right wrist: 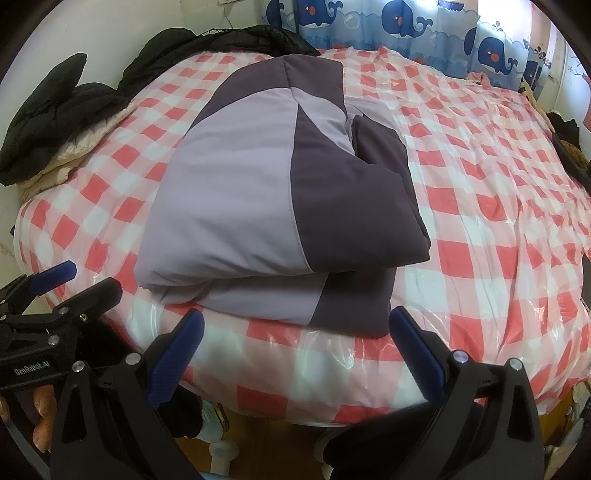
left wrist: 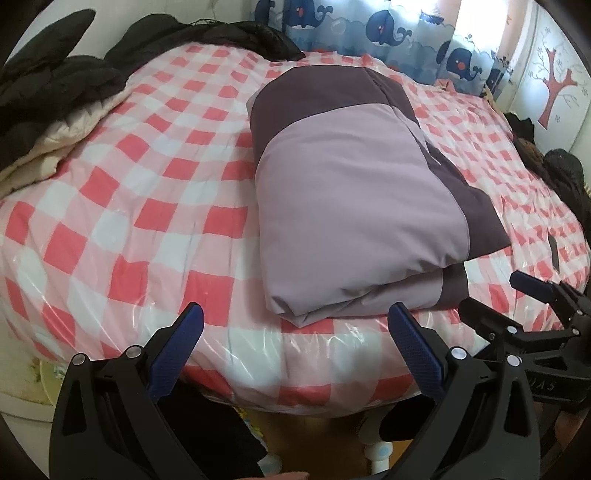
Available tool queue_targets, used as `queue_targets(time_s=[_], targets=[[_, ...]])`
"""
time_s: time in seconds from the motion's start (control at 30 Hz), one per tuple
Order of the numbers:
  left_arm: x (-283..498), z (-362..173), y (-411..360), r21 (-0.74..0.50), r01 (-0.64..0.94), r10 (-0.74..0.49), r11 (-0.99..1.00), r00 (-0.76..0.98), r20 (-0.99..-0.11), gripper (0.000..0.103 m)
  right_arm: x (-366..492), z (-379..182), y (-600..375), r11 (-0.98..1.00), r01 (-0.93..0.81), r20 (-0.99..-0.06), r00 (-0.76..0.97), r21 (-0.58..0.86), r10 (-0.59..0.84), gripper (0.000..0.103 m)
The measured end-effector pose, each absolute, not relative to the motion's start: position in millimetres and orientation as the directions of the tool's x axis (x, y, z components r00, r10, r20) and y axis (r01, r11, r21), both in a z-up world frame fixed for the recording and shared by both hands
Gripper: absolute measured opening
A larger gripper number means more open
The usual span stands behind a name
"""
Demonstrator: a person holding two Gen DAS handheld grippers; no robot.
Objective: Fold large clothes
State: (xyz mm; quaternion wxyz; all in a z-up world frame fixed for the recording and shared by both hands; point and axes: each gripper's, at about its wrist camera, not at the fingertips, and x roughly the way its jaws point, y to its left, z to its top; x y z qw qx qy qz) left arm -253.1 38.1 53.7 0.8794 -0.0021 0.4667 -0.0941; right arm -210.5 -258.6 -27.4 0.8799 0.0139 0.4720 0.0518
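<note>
A padded jacket [left wrist: 354, 192] in light lilac and dark purple lies folded into a thick stack on the bed, near its front edge; it also shows in the right wrist view [right wrist: 258, 206]. My left gripper [left wrist: 295, 325] is open and empty, just in front of the bed edge, short of the jacket's near fold. My right gripper [right wrist: 295, 328] is open and empty, also at the bed edge before the jacket. The right gripper [left wrist: 546, 295] shows at the lower right of the left wrist view; the left gripper [right wrist: 55, 284] shows at the lower left of the right wrist view.
The bed [left wrist: 155, 206] has a pink-and-white checked cover under clear plastic [right wrist: 480, 229]. Black and cream padded garments [left wrist: 55, 96] are piled at the far left. A whale-print curtain [right wrist: 406, 22] hangs behind. Dark items [left wrist: 561, 170] lie at the bed's right edge.
</note>
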Motion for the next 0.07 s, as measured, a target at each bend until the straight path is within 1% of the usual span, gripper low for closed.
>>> queue_targets(time_s=[0.07], targets=[[-253.8, 54.5, 38.3, -0.088, 0.163, -0.165, 0.983, 0.549, -0.819, 0.096, -210.9, -27.6, -258.4, 0.994, -0.077, -0.830, 0.548, 0.074, 0.104, 0.096]])
